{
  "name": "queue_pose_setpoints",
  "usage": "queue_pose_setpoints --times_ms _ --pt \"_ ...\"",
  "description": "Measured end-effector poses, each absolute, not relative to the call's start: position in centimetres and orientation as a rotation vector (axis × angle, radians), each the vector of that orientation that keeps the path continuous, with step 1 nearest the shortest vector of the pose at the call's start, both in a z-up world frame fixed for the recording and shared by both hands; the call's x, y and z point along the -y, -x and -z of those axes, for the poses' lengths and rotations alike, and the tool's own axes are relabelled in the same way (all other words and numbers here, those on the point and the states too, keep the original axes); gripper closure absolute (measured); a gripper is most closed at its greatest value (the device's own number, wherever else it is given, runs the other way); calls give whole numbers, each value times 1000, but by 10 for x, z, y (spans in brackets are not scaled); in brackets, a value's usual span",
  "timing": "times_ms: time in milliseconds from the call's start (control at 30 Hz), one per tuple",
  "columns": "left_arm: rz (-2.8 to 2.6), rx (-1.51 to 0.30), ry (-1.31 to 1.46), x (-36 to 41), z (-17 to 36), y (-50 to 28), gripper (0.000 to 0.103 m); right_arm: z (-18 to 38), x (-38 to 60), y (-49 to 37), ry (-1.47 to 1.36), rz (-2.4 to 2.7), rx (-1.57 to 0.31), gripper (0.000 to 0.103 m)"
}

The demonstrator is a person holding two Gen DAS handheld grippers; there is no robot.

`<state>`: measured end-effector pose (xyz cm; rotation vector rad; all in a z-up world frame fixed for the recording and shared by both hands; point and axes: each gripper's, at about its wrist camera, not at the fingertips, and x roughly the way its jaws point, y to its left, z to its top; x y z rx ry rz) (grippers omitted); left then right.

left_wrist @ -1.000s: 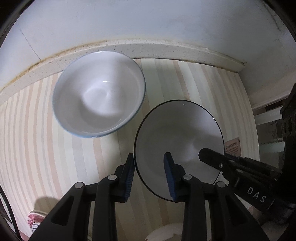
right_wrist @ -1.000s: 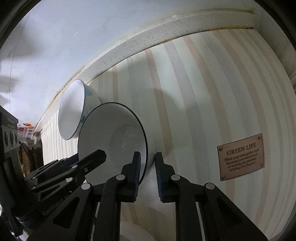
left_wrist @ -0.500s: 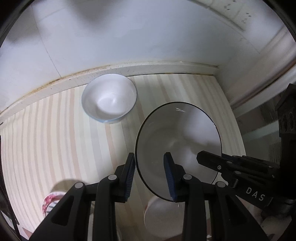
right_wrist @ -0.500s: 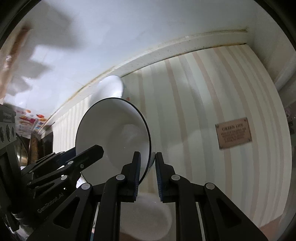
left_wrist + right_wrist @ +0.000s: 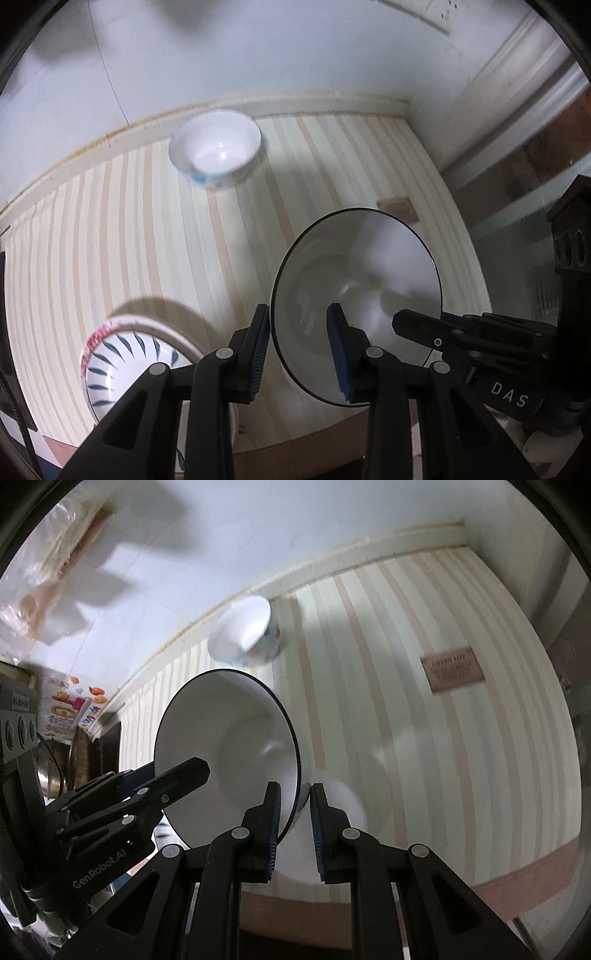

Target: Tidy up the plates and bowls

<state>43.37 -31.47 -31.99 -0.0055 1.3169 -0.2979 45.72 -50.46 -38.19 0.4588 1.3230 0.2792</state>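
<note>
A striped tablecloth (image 5: pixel 155 236) in cream and tan covers the table. A small brown label (image 5: pixel 452 669) with unreadable print sits on it. Behind runs a pale wall (image 5: pixel 258 48) with a stained ledge (image 5: pixel 110 138). Colourful packaging (image 5: pixel 70 709) stands at left.

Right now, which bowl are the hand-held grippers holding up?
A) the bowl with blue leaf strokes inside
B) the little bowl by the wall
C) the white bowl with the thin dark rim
C: the right hand-held gripper pinches the edge of the white bowl with the thin dark rim, and the left hand-held gripper straddles its other edge; the blue-leaf bowl and little bowl by the wall sit on the striped table.
</note>
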Motion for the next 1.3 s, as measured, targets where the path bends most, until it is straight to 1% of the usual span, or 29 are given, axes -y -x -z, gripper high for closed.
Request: queue_pose_setpoints --times_ms 267,533,933,1300 --pt "310 -1384 -71 330 356 -417 74 420 506 -434 -457 -249 -1405 85" --pt "308 -1403 -115 340 368 -414 74 442 511 -423 -466 -238 -1454 85" --pt "292 -1439 -131 343 387 -413 74 453 510 -429 -458 -237 -1477 85" --pt "283 -1433 -148 345 389 -411 74 455 505 -435 -416 -234 -1497 84"
